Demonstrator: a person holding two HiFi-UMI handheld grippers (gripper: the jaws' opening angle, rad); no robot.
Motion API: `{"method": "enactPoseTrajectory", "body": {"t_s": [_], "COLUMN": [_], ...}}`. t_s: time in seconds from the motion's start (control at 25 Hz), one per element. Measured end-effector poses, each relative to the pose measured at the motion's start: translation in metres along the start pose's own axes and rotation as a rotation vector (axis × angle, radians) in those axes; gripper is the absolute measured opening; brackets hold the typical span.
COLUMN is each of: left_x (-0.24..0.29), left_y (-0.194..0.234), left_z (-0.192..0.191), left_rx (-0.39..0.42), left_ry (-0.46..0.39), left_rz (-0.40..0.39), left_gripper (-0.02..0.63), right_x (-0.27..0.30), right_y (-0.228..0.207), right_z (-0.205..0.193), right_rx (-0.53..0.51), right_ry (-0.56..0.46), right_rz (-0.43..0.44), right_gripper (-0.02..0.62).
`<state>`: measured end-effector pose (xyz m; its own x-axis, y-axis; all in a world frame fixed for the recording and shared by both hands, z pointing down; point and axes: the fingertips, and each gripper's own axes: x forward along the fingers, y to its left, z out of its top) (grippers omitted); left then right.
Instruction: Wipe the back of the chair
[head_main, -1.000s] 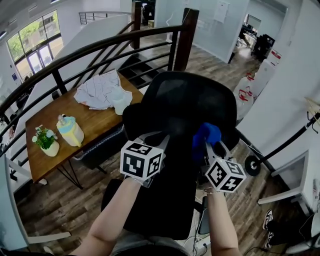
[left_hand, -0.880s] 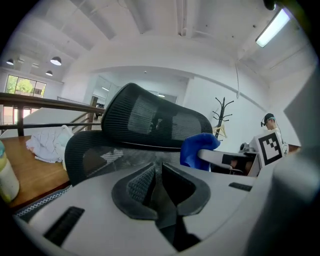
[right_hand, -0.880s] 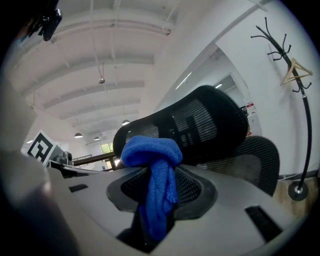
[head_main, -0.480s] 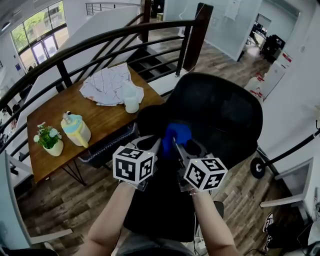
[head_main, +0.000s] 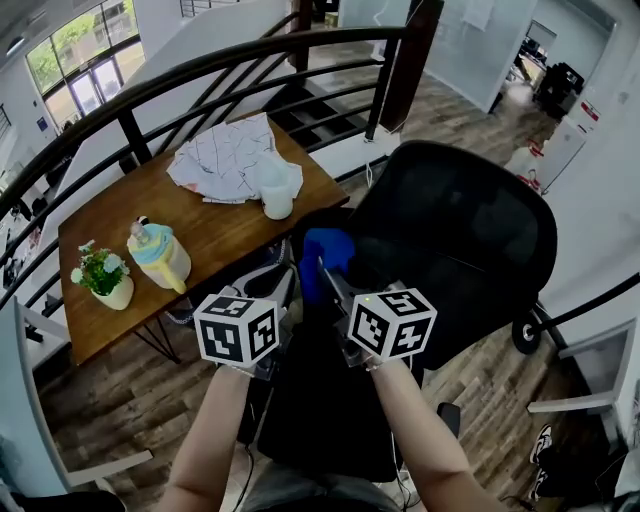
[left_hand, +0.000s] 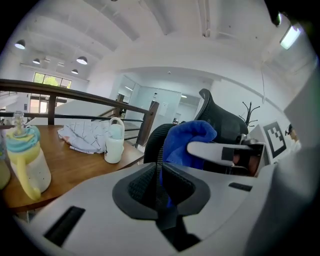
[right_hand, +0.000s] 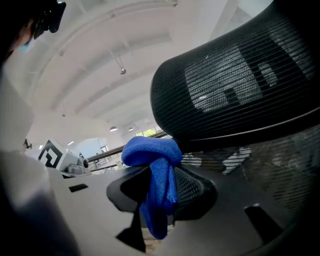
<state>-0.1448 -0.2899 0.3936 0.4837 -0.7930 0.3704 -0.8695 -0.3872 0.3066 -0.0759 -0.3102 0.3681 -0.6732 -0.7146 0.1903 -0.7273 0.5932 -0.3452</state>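
So the big black mesh chair (head_main: 455, 230) fills the right half of the head view, with its back turned toward the person. The wooden table (head_main: 200, 240) sits just left of it and has some crumpled white fabric (head_main: 235, 155), a yellow jug (head_main: 158, 255) and a white cup (head_main: 277, 195) on it.

The blue cloth (head_main: 322, 252) is pinched tight in the right gripper (head_main: 325, 272), bunched up over the tips at the chair back's left edge. The left gripper (head_main: 282, 278) is just beside it with its jaws closed together on nothing.

My take on doing this stroke well:
- Lean the bunched part of the cloth flat onto the mesh so the plastic tips don't scrape it.
- Sweep in long overlapping passes, working in from that left edge.
- The chair looks like it's on wheels, so the free left gripper could brace the frame to stop it rolling or spinning away.

What I can't make out: whether the cloth is actually touching the mesh right now. The right gripper view just shows it sitting under the rim. The chair's seat and base are hidden behind the arms and the back.
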Motion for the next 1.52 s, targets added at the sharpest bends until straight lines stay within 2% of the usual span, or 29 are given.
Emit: {"method": "enactPoseTrajectory", "body": {"t_s": [0.2,0.64,1.0,1.52], "left_x": [0.007,0.035,0.061,0.094], "left_y": [-0.006,-0.039,-0.082,-0.158], "left_z": [-0.003,-0.016,-0.03,-0.04], "left_rx": [-0.027,-0.025,0.006,0.016], "left_ry": [0.005,0.046,0.083,0.134], "left_rz": [-0.041,-0.112,-0.189,-0.318], "left_gripper": [0.038,0.038,0.037,0.037], "right_x": [0.007,-0.014,-0.051,-0.12], "right_y": [-0.012,-0.046,-0.081,-0.134], "right_z": [-0.002,-0.011,-0.012,-0.007], "right_rx": [0.001,0.048,0.034,0.093], "right_ry": [0.013,0.012,0.002,-0.045], "right_rz": [-0.036,-0.109,-0.182,-0.321], "right_gripper": [0.141,0.143,0.146,0.146]}}
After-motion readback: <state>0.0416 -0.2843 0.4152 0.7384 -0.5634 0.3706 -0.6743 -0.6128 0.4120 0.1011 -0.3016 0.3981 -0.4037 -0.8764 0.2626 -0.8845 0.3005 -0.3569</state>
